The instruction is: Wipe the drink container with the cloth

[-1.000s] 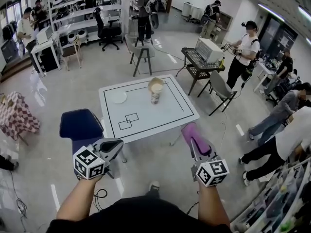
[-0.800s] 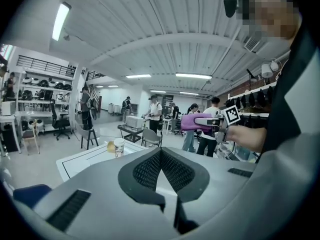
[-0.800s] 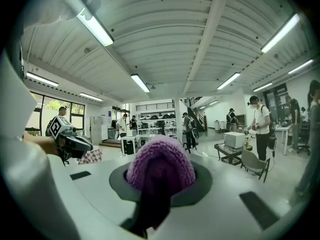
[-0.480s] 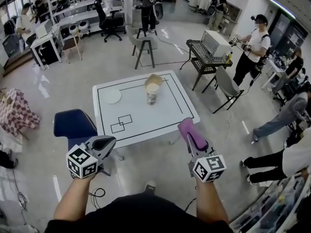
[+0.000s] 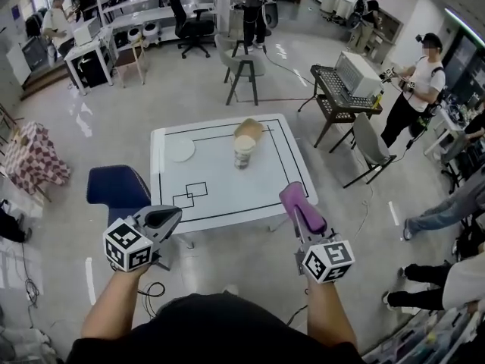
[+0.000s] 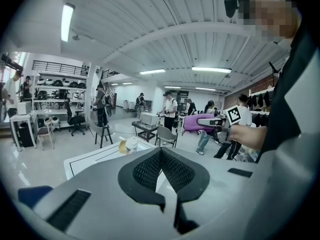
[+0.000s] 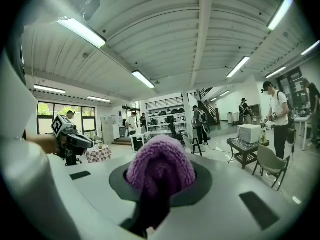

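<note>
The drink container (image 5: 245, 148), a pale cup with a tan lid leaning on top, stands upright near the far middle of the white table (image 5: 227, 196); it also shows small in the left gripper view as the cup (image 6: 131, 145). My right gripper (image 5: 295, 202) is shut on a purple cloth (image 5: 297, 205) (image 7: 161, 166) and hangs in the air by the table's near right corner. My left gripper (image 5: 168, 217) (image 6: 161, 156) is shut with nothing in it, off the table's near left corner. Both are well short of the cup.
A white round plate (image 5: 180, 150) lies at the table's far left. A blue chair (image 5: 116, 190) stands at the table's left side, a grey chair (image 5: 368, 144) to its right. Several people, stools and a cart (image 5: 345, 89) stand around the room.
The table with the cup has drawn nearer and more central in the head view. Both grippers have moved forward toward it, and the cloth stays in the right one.
</note>
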`<state>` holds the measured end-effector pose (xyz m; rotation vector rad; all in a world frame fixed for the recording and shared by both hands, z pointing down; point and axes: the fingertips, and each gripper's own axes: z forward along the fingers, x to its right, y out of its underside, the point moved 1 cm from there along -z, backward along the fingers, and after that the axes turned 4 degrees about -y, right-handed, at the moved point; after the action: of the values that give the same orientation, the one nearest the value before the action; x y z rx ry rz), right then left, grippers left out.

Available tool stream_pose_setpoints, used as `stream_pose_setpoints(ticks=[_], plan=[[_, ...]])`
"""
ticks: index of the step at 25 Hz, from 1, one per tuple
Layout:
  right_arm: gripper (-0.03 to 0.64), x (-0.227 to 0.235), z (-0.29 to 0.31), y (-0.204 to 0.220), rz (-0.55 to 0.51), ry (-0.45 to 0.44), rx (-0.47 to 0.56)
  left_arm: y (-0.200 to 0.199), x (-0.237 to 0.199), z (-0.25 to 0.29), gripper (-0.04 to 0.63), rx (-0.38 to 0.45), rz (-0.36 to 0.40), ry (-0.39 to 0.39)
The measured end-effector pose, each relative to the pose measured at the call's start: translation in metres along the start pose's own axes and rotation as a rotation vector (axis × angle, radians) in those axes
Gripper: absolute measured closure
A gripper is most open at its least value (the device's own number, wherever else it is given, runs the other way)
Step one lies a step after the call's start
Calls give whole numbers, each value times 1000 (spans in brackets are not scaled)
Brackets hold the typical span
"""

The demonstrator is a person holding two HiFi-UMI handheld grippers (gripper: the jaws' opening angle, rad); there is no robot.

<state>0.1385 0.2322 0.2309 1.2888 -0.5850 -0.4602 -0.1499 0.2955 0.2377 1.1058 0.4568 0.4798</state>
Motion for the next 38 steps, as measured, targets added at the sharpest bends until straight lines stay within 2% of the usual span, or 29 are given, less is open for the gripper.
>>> stream_pose_setpoints(ticks=[7, 14, 19, 26, 31, 38], plan=[[520, 35, 22, -10, 12, -30, 1, -14, -5, 33, 575, -15, -4, -13], [520, 48, 66, -2, 22, -33, -14, -8, -41, 65, 575, -28, -25, 4], [520, 54, 108, -7, 14, -6, -32, -11, -85, 98, 575, -40, -42, 62], [520, 63, 175, -24, -3, 64, -47, -39, -154, 147, 575, -59, -12, 166], [520, 51, 218, -34, 5, 79, -33, -56, -197, 163, 575, -55, 28, 216], [520, 32, 258, -39, 10, 124, -44, -53, -244, 170, 575, -62, 15, 286]])
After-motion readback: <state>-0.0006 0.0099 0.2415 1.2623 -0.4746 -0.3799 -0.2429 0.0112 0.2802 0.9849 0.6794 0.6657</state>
